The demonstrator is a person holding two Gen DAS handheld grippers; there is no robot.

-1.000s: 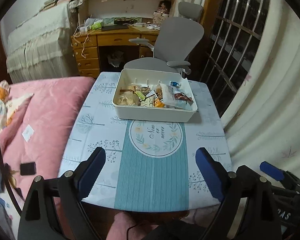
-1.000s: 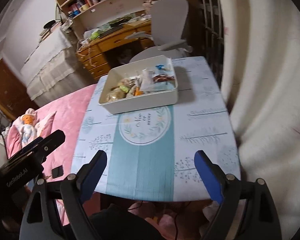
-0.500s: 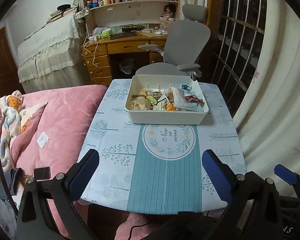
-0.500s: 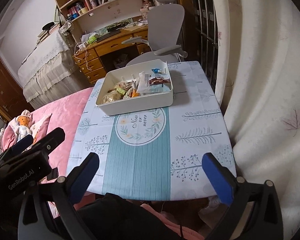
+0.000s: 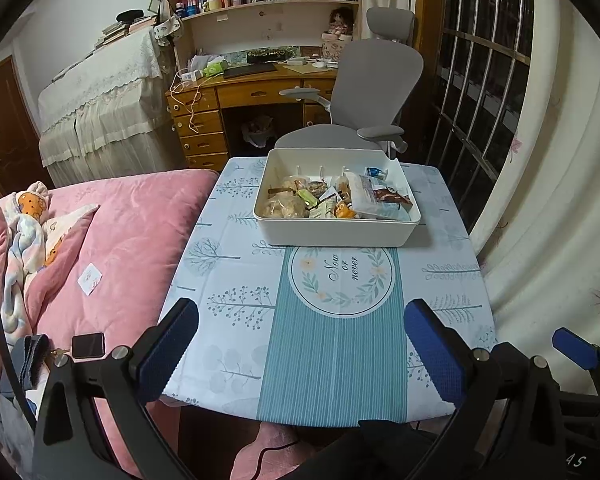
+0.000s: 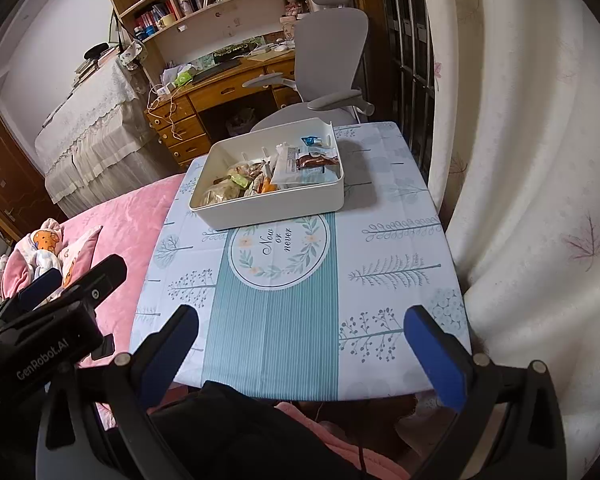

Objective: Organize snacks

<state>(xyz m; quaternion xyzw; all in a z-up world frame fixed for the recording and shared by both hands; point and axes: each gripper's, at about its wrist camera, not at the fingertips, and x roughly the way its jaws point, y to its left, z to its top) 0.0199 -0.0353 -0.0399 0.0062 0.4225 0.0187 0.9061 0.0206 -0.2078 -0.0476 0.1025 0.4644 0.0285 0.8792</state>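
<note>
Left wrist view: left gripper (image 5: 300,344) spread wide with nothing between the pads, its jaws having just been opening; it hangs over the near table edge. Ahead of it, well apart, sits the white bin (image 5: 332,234) with the snacks (image 5: 332,200) all inside, loosely heaped; tablecloth (image 5: 228,264) in front is bare. The task looks finished or nearly so; at most, tidying inside the bin is left. This view alone shows a phone (image 5: 88,345) on the pink quilt (image 5: 132,240). Right wrist view: right gripper (image 6: 300,356) likewise spread wide, nothing held, jaws having just been opening; bin (image 6: 276,208) ahead and slightly left, well apart. Only here the left gripper's body appears, at left, plus the curtain's (image 6: 540,200) leaf print.
</note>
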